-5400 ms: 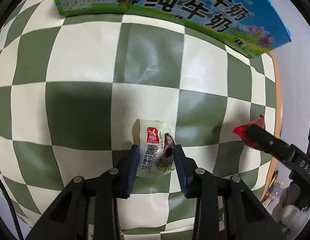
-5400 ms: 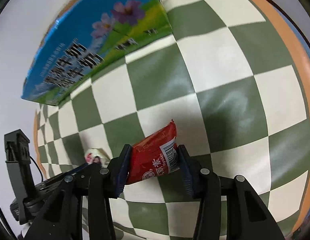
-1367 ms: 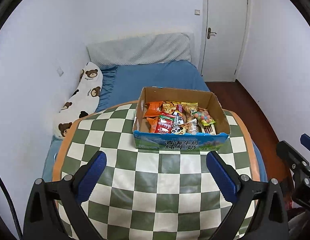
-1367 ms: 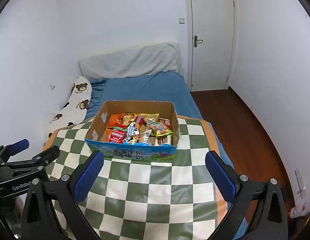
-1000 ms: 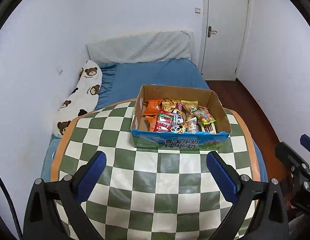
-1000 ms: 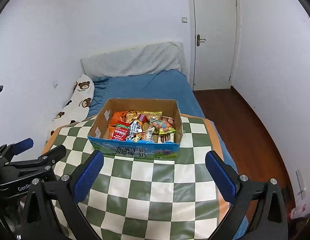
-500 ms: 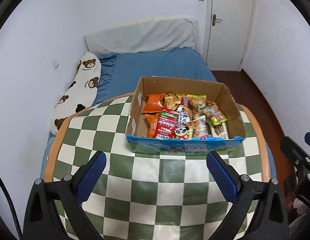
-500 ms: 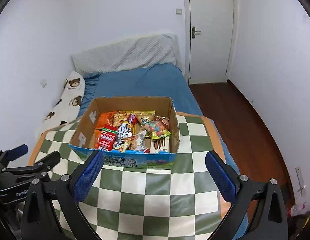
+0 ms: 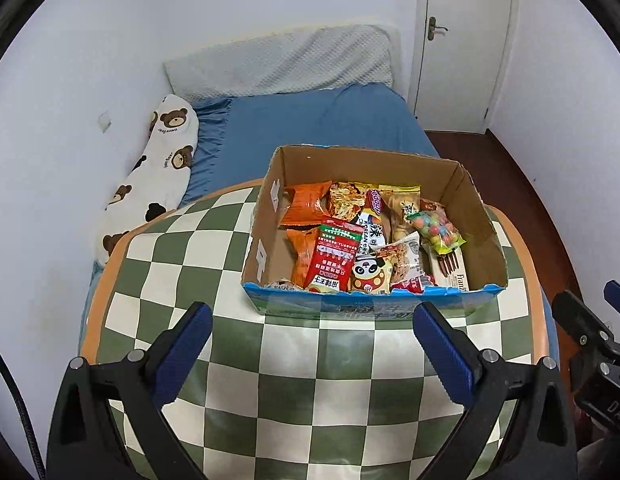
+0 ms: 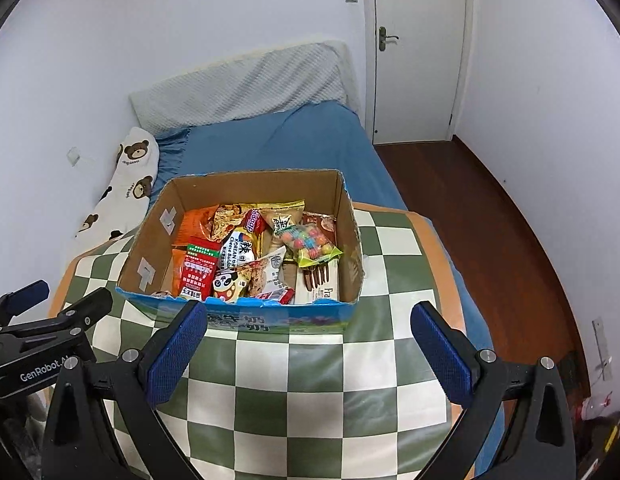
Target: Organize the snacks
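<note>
A cardboard box (image 9: 482,216) with a blue printed front stands on the far side of the green-and-cream checked table (image 9: 293,392). It holds several snack packets, among them a red packet (image 9: 334,258) and a panda packet (image 9: 368,274). It also shows in the right wrist view (image 10: 350,216). My left gripper (image 9: 312,354) is open and empty, held above the table in front of the box. My right gripper (image 10: 307,350) is open and empty too, to the right of the left one.
A bed with a blue sheet (image 9: 310,120) and a bear-print pillow (image 9: 157,184) lies behind the table. A white door (image 10: 418,48) and wooden floor (image 10: 490,240) are at the right. The table's orange rim (image 9: 530,280) curves near the box.
Both grippers held snacks on the table 5.4 s ago; they are now open and empty, raised. Over the last second both have moved closer to the box.
</note>
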A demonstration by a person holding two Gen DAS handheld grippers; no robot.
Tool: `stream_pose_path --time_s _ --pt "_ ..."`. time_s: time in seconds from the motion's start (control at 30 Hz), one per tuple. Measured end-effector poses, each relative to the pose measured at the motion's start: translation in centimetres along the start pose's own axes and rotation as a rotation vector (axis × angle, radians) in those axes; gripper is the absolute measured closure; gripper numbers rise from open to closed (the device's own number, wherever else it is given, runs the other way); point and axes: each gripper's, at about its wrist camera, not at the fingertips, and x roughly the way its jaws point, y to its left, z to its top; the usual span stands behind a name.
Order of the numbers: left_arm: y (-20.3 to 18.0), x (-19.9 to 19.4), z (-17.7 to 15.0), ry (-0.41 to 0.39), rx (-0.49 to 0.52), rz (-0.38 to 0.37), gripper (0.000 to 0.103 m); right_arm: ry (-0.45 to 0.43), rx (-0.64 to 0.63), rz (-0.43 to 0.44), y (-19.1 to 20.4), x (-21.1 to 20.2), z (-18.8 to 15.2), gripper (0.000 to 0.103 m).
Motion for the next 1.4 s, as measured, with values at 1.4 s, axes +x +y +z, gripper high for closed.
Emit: stream_pose_path --time_s 1.4 --pt "-0.6 -1.2 -0.2 -0.01 0.022 -0.024 0.0 -0.007 0.008 -0.02 -0.5 -0.8 0.1 0.0"
